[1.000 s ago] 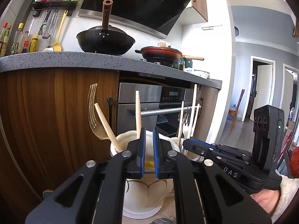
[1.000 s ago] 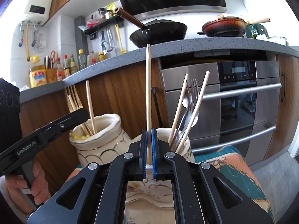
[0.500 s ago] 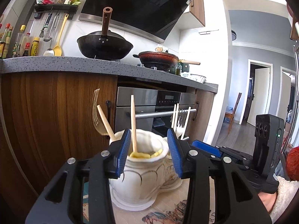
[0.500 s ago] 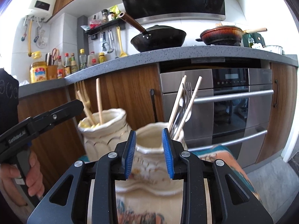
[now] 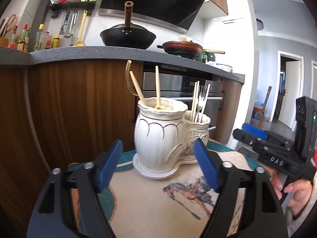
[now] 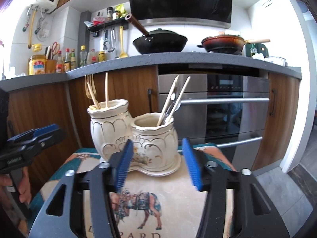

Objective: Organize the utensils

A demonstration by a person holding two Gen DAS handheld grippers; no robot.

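Utensil holder (image 5: 158,130) just beyond both grippers' opening, empty jaws, left gripper (image 5: 158,166) and right gripper (image 6: 156,163).

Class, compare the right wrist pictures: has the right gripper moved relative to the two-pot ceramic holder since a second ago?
Yes. The right gripper has backed away from the ceramic holder, which now looks smaller against the oven; its jaws are opening, with nothing between them.
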